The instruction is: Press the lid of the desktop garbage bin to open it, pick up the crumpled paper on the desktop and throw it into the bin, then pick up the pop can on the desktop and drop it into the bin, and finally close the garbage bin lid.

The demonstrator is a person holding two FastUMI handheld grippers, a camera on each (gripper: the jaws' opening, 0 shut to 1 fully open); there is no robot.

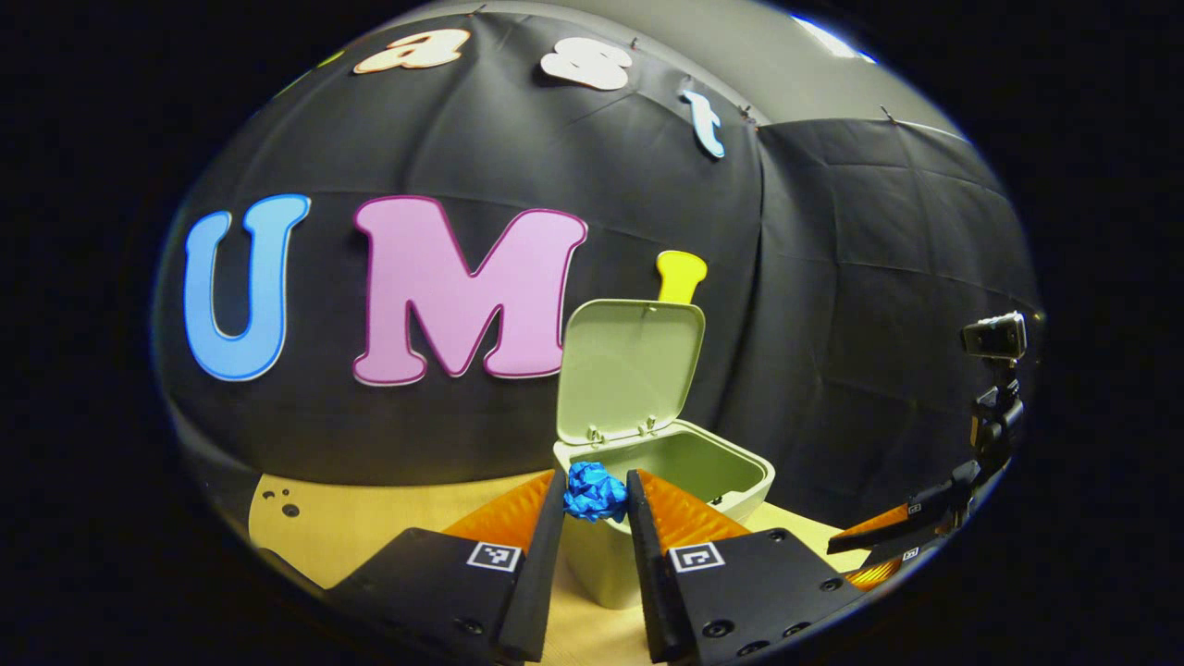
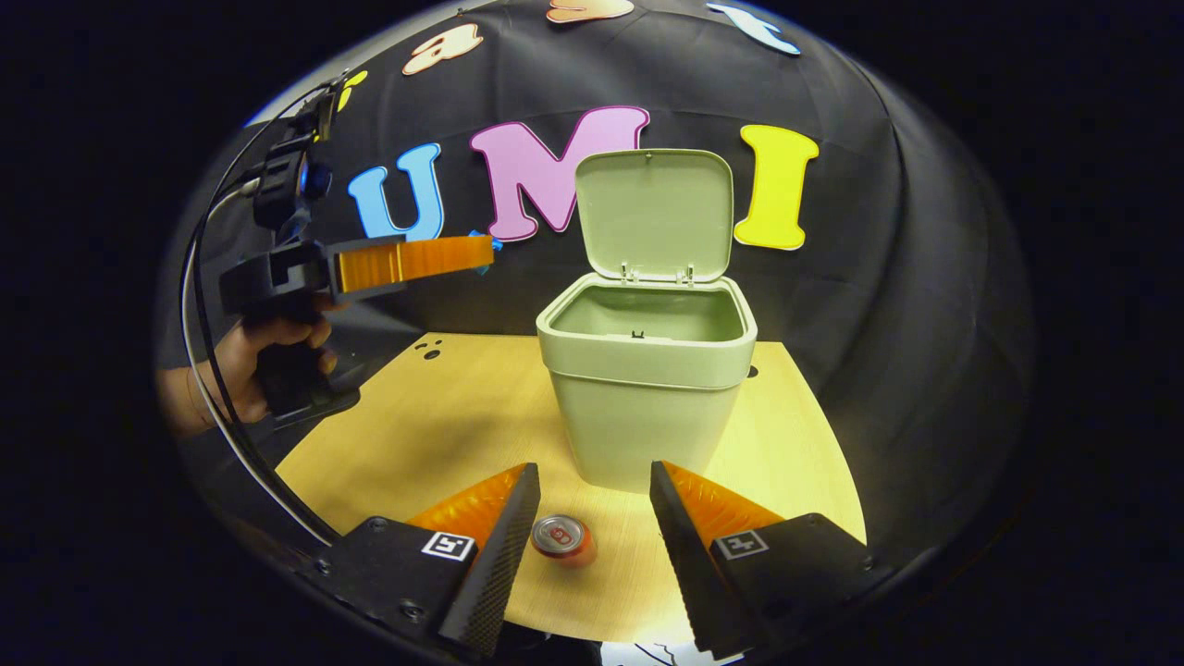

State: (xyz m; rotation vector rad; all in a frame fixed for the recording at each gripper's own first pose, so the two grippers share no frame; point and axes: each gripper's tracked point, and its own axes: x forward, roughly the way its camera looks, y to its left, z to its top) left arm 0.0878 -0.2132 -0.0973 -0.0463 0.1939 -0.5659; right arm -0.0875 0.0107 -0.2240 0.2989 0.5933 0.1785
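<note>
Left gripper view, grip: the left gripper (image 1: 597,495) has its jaws closed narrowly on the crumpled paper (image 1: 595,491), a blue wad pinched at the fingertips.
Left gripper view, position: the paper is held up at the near rim of the garbage bin (image 1: 686,467), apparently so it can be let go over the opening.
Left gripper view, lid: the lid (image 1: 631,368) stands upright on its back hinge, leaving the mouth free.
Left gripper view, other tool: the right gripper (image 1: 883,546) shows low at the right edge.
Right gripper view, jaws: the right gripper (image 2: 592,504) has its jaws wide, holding nothing.
Right gripper view, target: the pop can (image 2: 562,538) stands on the desktop (image 2: 435,435) between the fingers, just before the bin; likely staged for the next pick.
Right gripper view, left tool: a hand (image 2: 245,365) holds it raised, left of the bin.
</note>
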